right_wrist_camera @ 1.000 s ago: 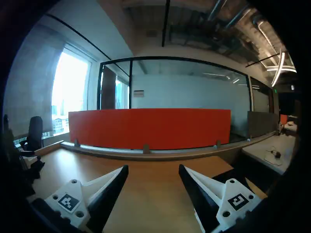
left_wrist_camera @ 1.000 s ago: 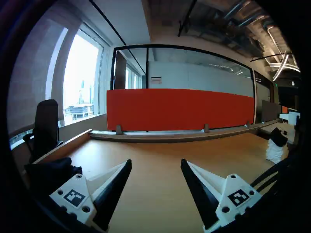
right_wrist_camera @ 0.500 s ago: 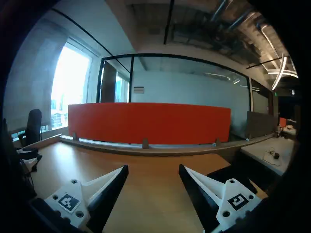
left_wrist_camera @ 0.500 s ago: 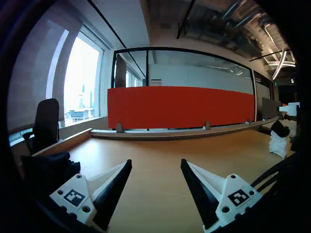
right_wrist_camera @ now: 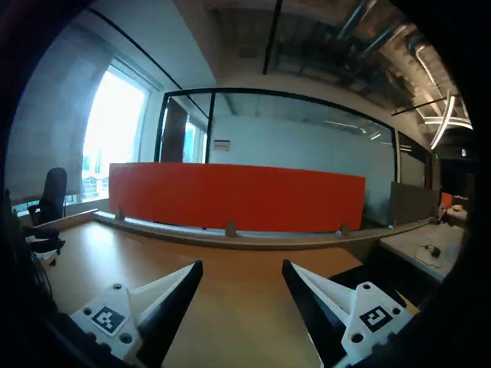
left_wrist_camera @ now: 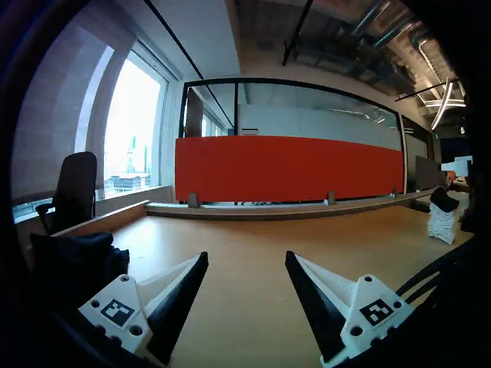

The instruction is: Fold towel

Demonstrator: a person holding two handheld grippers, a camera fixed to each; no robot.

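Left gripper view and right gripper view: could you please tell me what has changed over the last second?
Both cameras tipped slightly down, so the long red desk divider sits a little higher. Nothing was grasped or released; the left claw and right claw stay open above the wooden desk.

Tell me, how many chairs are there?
1. A black chair stands by the window, left of the desk. More may hide behind the orange divider.

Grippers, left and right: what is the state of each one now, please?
Left gripper: open, holding nothing.
Right gripper: open, holding nothing.
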